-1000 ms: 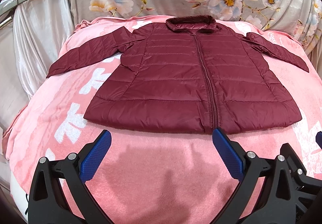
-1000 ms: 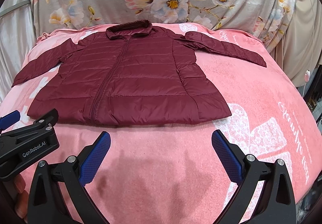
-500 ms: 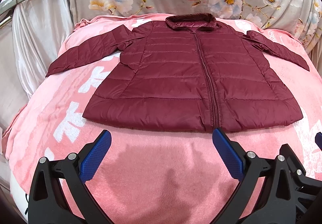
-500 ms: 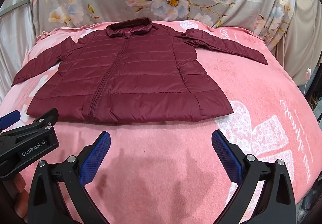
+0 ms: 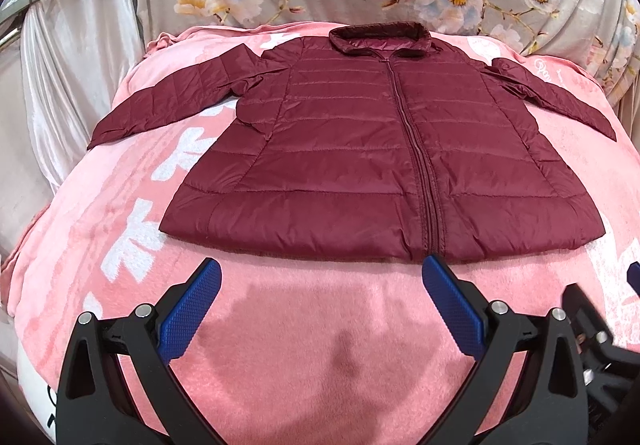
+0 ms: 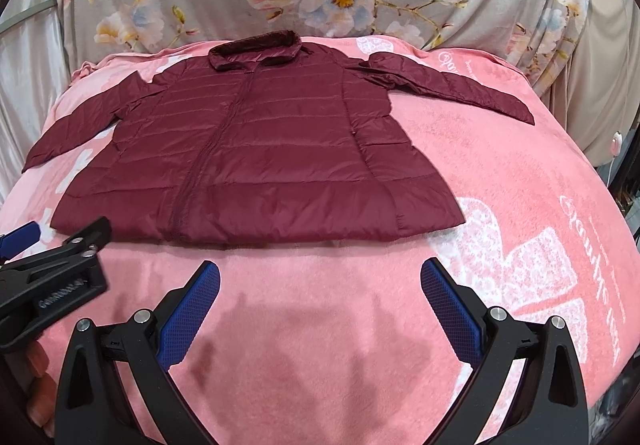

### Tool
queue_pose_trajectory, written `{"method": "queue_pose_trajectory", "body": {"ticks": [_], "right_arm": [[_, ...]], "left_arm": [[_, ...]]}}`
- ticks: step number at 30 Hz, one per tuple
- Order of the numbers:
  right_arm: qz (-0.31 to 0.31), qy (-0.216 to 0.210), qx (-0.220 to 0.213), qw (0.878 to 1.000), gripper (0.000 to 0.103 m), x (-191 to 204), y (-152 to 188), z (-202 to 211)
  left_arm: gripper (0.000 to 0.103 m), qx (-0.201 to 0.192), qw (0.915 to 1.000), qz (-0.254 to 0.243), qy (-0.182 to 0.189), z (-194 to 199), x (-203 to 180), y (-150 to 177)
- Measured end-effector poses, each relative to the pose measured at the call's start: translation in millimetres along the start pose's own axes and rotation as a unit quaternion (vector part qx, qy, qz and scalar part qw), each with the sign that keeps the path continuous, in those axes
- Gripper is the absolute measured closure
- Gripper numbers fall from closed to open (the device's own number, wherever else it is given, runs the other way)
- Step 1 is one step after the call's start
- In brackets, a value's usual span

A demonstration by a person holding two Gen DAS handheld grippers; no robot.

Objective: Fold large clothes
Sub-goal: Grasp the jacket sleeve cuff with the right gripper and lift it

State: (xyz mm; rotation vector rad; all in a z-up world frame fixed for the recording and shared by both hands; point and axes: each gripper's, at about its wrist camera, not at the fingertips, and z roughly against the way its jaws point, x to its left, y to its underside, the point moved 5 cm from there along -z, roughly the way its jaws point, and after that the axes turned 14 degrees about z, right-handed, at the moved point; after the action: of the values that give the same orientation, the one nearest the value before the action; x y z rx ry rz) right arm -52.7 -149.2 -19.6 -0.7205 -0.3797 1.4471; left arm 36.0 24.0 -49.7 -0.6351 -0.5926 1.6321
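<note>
Jacket [image 5: 380, 165] lies flat, zipped, collar toward the blanket's [image 5: 300, 345] far edge. Left gripper [image 5: 320, 285] and right gripper [image 6: 320, 285] hover level, jaws apart, just short of its hem.

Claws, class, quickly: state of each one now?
Left claw: open, holding nothing, short of the jacket hem.
Right claw: open, holding nothing.

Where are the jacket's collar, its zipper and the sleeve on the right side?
collar [image 5: 378, 39], left wrist view, middle of the collar band.
zipper [image 5: 416, 141], left wrist view, midway down the front.
right-side sleeve [image 6: 452, 85], right wrist view, middle of the sleeve.
</note>
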Motion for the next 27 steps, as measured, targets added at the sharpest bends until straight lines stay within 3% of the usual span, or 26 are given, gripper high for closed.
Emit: {"method": "queue_pose_trajectory", "body": {"ticks": [5,11,14,18,23,27], "right_arm": [[-0.047,0.006,-0.009,0.999,0.005,-56.0,-20.0,-14.3],[-0.106,0.062,-0.031,0.992,0.005,-151.7,-52.2,-39.3],[-0.124,0.083,-0.027,0.988,0.005,-195.9,-65.1,-62.2],[-0.167,0.078,-0.01,0.983,0.005,-255.9,-78.4,-112.4],[-0.252,0.071,0.03,0.965,0.005,-335.9,-79.5,-190.5],[-0.322,0.087,0.05,0.941,0.012,-394.4,-75.8,-236.6]], "left_arm": [[0.005,-0.005,0.9999,0.01,0.011,-10.0,4.3,-15.2],[0.005,-0.03,0.999,0.032,0.004,-24.7,12.1,-44.6],[0.005,-0.035,0.999,0.026,-0.01,-33.9,9.9,-59.2],[0.005,-0.018,0.9989,0.043,-0.012,-55.3,7.1,-76.8],[0.005,-0.011,0.9992,0.037,-0.009,-81.9,-4.3,-96.8],[0.005,-0.022,0.9996,0.003,-0.017,-98.6,-20.0,-107.7]]}}
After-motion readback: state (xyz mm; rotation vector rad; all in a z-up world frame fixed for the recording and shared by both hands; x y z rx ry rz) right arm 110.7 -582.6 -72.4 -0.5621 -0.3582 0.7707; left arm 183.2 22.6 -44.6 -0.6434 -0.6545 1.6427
